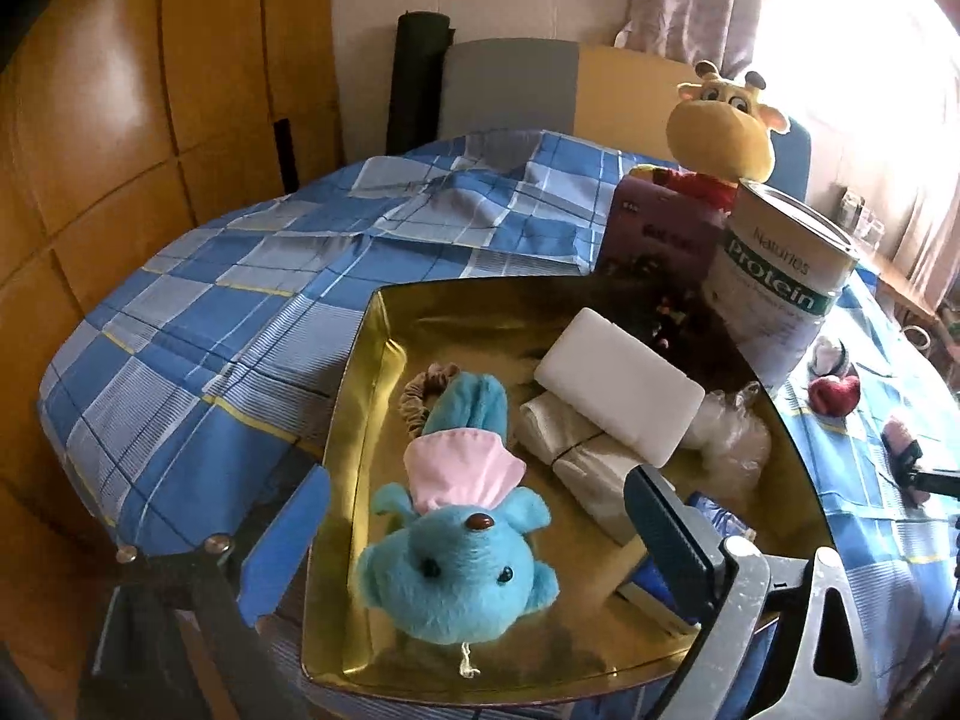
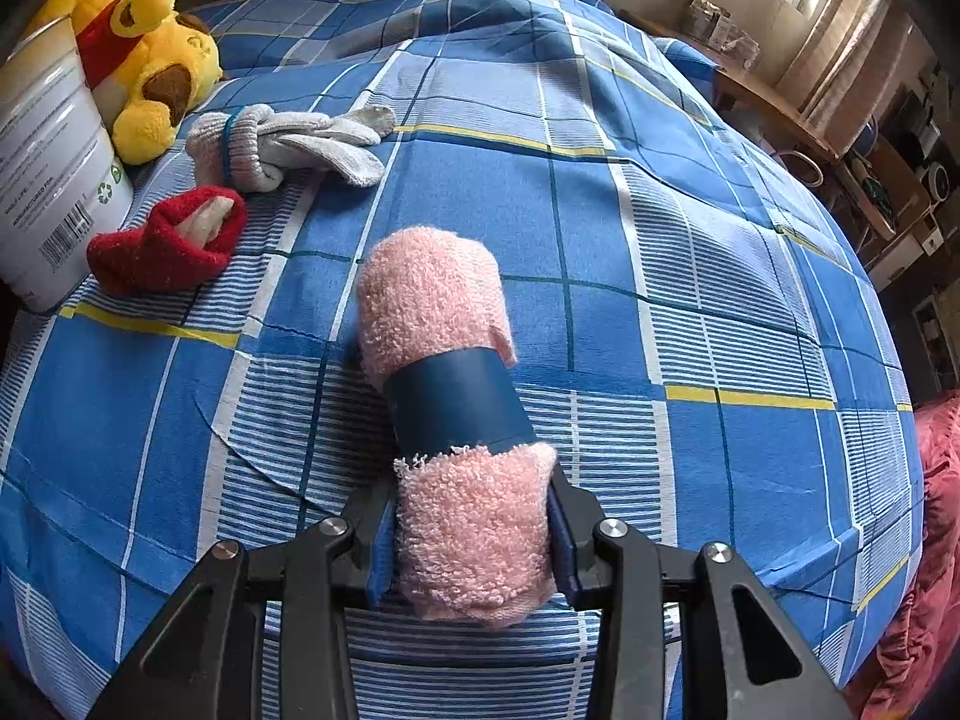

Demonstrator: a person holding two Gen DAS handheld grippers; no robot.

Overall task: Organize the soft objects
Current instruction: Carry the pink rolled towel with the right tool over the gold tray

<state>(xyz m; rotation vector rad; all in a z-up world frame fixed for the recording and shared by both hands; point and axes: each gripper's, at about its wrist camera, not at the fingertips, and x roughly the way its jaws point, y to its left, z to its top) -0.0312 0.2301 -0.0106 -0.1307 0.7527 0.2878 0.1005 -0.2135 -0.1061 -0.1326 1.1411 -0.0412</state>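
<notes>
In the left wrist view a gold tray holds a blue plush bear in a pink dress, a brown scrunchie, a white block, wrapped white bundles and crumpled plastic. My left gripper is open, its fingers either side of the bear's head. In the right wrist view my right gripper is shut on a rolled pink towel with a blue paper band, lying on the blue checked cloth.
A grey sock bundle, a red cloth piece, a yellow plush and a white protein tin sit at the far left of the right wrist view. A purple box stands behind the tray.
</notes>
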